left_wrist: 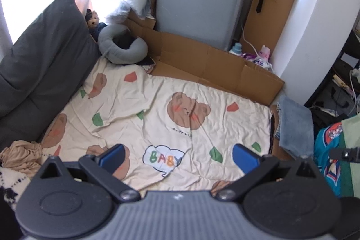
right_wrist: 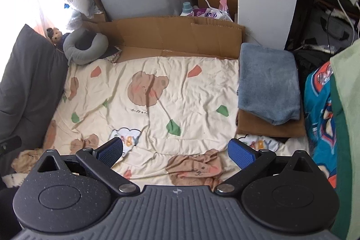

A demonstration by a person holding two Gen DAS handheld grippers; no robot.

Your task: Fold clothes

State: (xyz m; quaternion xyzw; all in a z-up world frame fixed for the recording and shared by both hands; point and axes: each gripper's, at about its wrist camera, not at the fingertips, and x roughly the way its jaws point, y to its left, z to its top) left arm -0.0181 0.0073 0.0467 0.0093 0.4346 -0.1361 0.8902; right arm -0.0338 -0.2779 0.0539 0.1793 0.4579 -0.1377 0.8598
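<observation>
**Clothes: two pieces stacked, a crumpled one waiting**

Clothes lie at both edges of the bed while both tools hover empty above it. Nearest, the left gripper [left_wrist: 178, 158] has its jaws spread wide with nothing between the blue pads, and the right gripper [right_wrist: 175, 149] is likewise released and holding nothing.

Below them spreads the bear-print sheet [right_wrist: 157, 87], wrinkled but bare in the middle. At its near left corner sits a beige garment [left_wrist: 21, 155], bunched into a heap with no clear long axis; it looks unfolded and is probably the next piece to take. Whether the teal patterned fabric [right_wrist: 319, 100] at the right is laundry to fold I cannot tell.

Farther along the right edge lies the finished work, as I judge it: a blue folded garment [right_wrist: 268, 82] resting on top of a brown folded garment [right_wrist: 270, 127]. Both are flat rectangles whose long axes run away from the cameras, toward the cardboard [right_wrist: 171, 37] at the far edge of the bed. So the task seems partly done.
</observation>
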